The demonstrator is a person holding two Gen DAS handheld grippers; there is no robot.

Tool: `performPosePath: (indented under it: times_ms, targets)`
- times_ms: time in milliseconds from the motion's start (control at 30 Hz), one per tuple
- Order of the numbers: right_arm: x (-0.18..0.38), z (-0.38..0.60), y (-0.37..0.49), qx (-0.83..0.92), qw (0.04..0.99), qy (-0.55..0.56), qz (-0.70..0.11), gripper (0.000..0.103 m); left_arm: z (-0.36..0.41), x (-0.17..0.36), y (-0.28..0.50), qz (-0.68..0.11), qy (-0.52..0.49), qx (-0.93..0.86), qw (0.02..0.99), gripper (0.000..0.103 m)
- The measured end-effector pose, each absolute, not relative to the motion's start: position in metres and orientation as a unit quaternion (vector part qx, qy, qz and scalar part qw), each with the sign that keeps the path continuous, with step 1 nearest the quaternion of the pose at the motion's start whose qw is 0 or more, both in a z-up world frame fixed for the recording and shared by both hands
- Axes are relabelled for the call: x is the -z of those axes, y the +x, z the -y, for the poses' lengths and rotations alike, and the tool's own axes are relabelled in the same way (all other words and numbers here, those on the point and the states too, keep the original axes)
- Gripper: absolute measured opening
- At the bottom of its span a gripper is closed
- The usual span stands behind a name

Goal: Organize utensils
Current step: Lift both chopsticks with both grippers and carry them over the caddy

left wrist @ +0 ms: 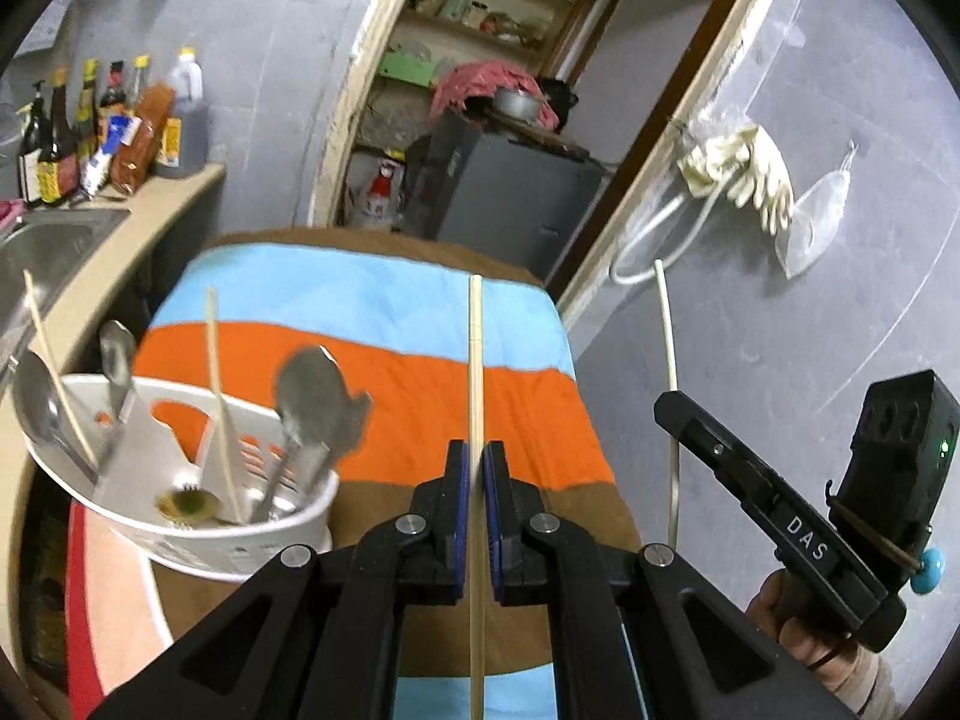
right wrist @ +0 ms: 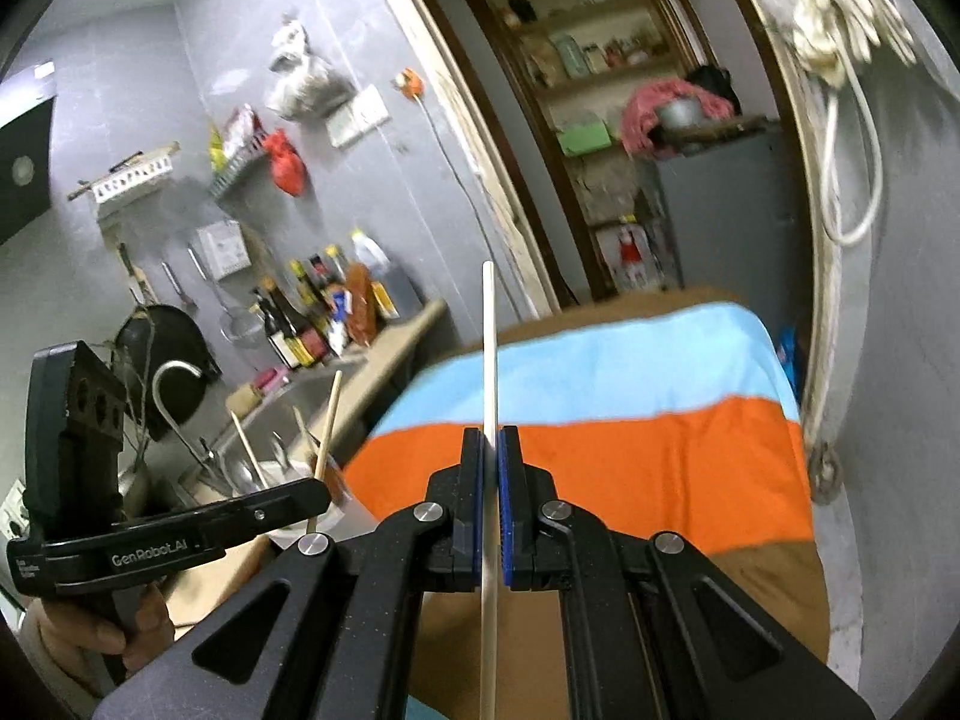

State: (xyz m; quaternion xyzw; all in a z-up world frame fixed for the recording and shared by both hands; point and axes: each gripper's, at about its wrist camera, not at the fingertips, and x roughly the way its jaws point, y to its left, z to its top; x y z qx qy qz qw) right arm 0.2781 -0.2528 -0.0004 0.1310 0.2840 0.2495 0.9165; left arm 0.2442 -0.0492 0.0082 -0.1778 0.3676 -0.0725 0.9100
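Striped cloth in light blue, orange and brown [left wrist: 420, 360] covers the table, its far edge falling away toward a grey wall and an open wooden doorway [left wrist: 480, 90], with bare fabric stretching ahead of both tools. At the table's left edge, just beside the beige counter [left wrist: 150, 228] and steel sink [left wrist: 48, 252], a white perforated plastic utensil basket [left wrist: 180, 534] stands upright — it holds metal spoons [left wrist: 309, 396] and two pale chopsticks leaning out of its dividers. The left gripper [left wrist: 477, 516] is clamped on a light wooden chopstick [left wrist: 476, 360], which runs straight forward between the blue pads above the cloth. The right gripper [right wrist: 491, 504] is likewise closed on a white chopstick [right wrist: 489, 348], held upright over the orange band; from the left camera that stick [left wrist: 669, 360] shows beyond the table's right edge. Both chopsticks' lower ends are cut off by the frame. Basket contents are blurred — one dark round item at its bottom cannot be identified. Sauce bottles [left wrist: 72, 126] crowd the counter's far end.
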Motion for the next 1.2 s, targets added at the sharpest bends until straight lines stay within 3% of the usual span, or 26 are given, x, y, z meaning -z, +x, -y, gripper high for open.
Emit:
performPosePath:
  times_ms: [567,867,1200]
  targets:
    - [-0.041,0.199,0.269,-0.279,0.924,0.139,-0.224,0.004,0.007,-0.055,0.232,-0.301,-0.153,0.043,0.94,0.005]
    - [-0.052,0.165,0.271,-0.292,0.926,0.15,-0.186,0.004,-0.044,-0.064,0.228,-0.248,-0.197,0.046,0.948,0.005]
    - [-0.033,0.119,0.283,-0.335,0.91,0.195,-0.147,0.004,-0.137,-0.026,0.234,-0.191,-0.278,0.011,0.941,0.005]
